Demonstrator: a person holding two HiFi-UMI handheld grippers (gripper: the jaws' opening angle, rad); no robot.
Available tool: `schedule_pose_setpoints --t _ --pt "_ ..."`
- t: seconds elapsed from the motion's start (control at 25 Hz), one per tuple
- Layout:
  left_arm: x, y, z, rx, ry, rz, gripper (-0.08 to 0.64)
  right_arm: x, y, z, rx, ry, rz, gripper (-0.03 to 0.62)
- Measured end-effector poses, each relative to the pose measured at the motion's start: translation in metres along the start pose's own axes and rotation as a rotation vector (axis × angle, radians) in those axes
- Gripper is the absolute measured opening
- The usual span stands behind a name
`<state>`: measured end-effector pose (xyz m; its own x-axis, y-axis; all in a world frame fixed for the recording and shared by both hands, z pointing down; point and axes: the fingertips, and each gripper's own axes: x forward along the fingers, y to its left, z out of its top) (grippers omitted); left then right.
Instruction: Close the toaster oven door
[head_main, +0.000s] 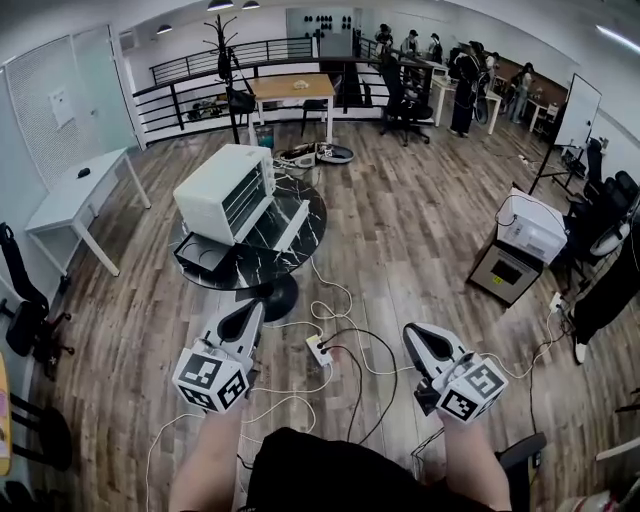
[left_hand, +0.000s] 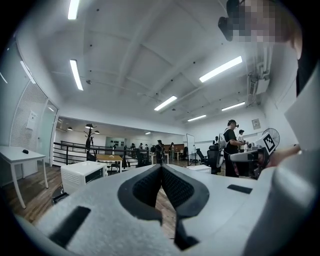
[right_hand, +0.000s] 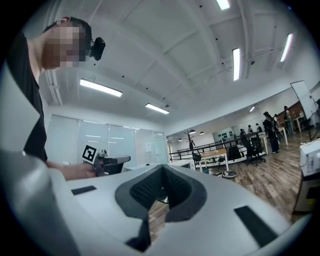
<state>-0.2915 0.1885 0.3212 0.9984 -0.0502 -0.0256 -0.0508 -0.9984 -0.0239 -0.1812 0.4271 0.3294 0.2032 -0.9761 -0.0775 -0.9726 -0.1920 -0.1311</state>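
A white toaster oven (head_main: 226, 190) stands on a round black marble table (head_main: 312, 203) several steps ahead of me. Its dark glass door (head_main: 284, 227) hangs open, folded down over the tabletop. A black tray (head_main: 203, 255) lies at the table's near edge. My left gripper (head_main: 247, 316) and right gripper (head_main: 414, 338) are both held low over the floor, well short of the table, shut and empty. In the left gripper view the shut left gripper (left_hand: 161, 167) points level, with the oven (left_hand: 82, 175) off to its left. The right gripper (right_hand: 162, 170) is also shut on nothing.
A power strip (head_main: 318, 348) with looping white and black cables lies on the wood floor between me and the table. A white desk (head_main: 75, 195) stands at left, another appliance stack (head_main: 520, 245) at right, a wooden table (head_main: 292, 88) and people at the back.
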Motion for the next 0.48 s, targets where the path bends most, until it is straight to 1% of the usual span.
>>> schedule_pose_setpoints --t 0.12,0.28,0.4,0.48 --pt "0.015 -0.003 -0.007 -0.003 0.025 -0.02 0.009 -0.005 -0.011 -0.002 0.026 -0.003 -0.022 0.005" --pt "0.04 -0.003 -0.014 -0.013 0.033 -0.049 0.009 -0.003 -0.033 -0.012 0.049 0.018 -0.058 0.005" --pt "0.061 0.006 -0.029 -0.034 0.049 -0.068 0.009 0.011 -0.05 -0.022 0.069 0.036 -0.076 0.005" --pt "0.075 0.02 -0.041 -0.048 0.056 -0.074 0.009 0.029 -0.061 -0.031 0.079 0.054 -0.08 0.005"
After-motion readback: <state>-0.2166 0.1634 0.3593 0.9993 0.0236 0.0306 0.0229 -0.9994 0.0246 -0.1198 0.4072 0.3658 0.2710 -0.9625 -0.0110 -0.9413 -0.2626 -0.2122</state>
